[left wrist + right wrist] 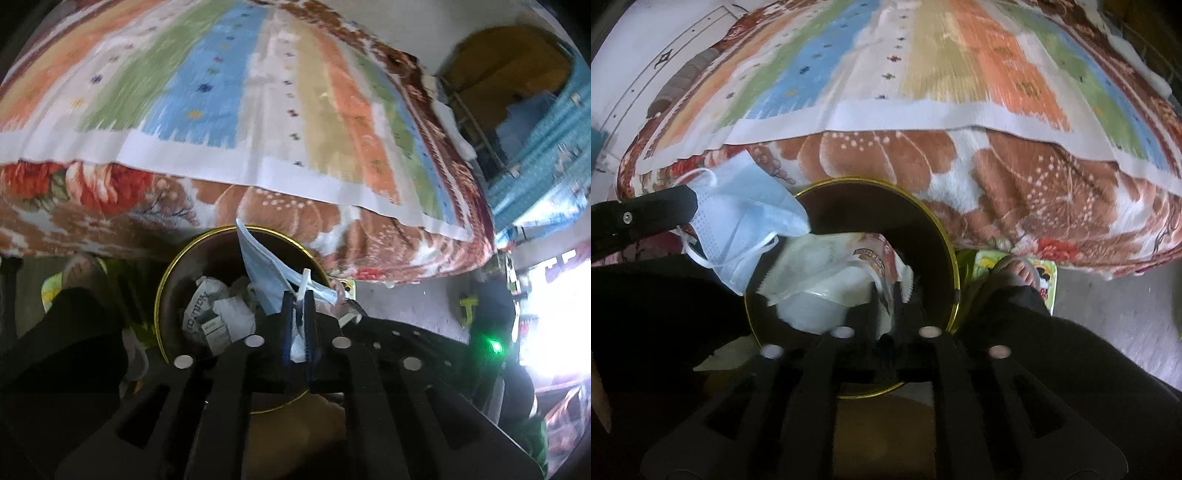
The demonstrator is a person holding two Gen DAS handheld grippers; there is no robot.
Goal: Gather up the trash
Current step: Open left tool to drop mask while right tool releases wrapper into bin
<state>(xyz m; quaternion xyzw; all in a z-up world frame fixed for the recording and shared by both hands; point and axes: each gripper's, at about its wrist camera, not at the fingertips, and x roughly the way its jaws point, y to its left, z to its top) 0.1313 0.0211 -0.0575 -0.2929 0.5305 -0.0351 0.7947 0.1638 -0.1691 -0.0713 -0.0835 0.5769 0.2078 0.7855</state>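
A round dark bin with a gold rim (159,295) stands on the floor against the bed, with crumpled paper and cartons (218,317) inside. My left gripper (298,295) hangs over the bin's near right side, shut on a light blue face mask (262,266) that sticks up between its blue pads. In the right wrist view the same mask (746,214) dangles at the bin's left rim (951,251). My right gripper (891,291) is over the bin's mouth, shut on a pale plastic wrapper (827,266) with brown print. The wrapper hides the bin's contents in that view.
A bed with a striped cover (221,92) and a brown floral blanket (1034,177) rises just behind the bin. A person's sandalled foot (1015,273) on a small green mat stands beside the bin. Grey floor (1126,325) lies to the right.
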